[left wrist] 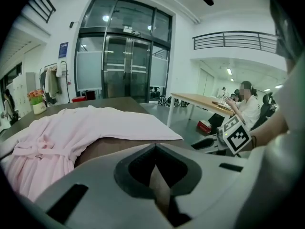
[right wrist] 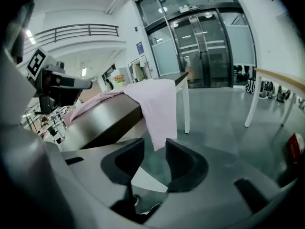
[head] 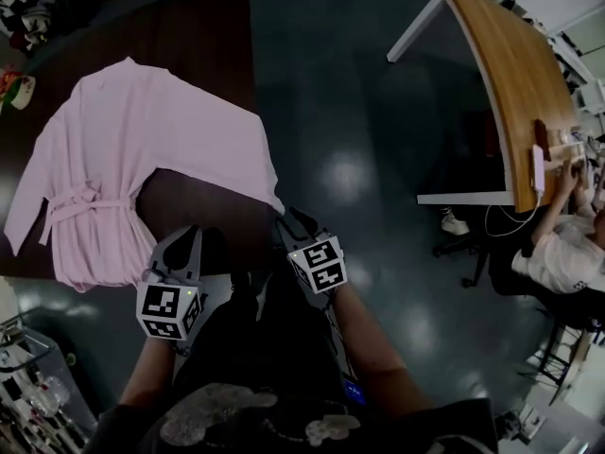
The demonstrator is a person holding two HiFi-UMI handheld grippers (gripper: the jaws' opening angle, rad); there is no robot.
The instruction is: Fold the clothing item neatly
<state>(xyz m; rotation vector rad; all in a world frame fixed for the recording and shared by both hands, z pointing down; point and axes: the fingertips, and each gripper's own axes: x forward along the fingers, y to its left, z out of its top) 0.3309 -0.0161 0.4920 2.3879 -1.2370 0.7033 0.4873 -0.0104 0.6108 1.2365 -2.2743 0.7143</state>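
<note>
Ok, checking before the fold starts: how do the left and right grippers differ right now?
The left gripper has its jaws together; the right gripper has them apart. The left gripper sits over the dark table beside the hem of the pink robe; the right gripper faces the sleeve hanging off the table edge. Both are empty.

left tool point(head: 185, 241) shut, right tool point(head: 292, 222) parted

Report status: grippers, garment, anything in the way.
Left gripper shut, empty. Right gripper open, empty, facing the hanging sleeve. Pale pink belted robe spread on dark brown table, not yet folded. Nothing lying on it.
</note>
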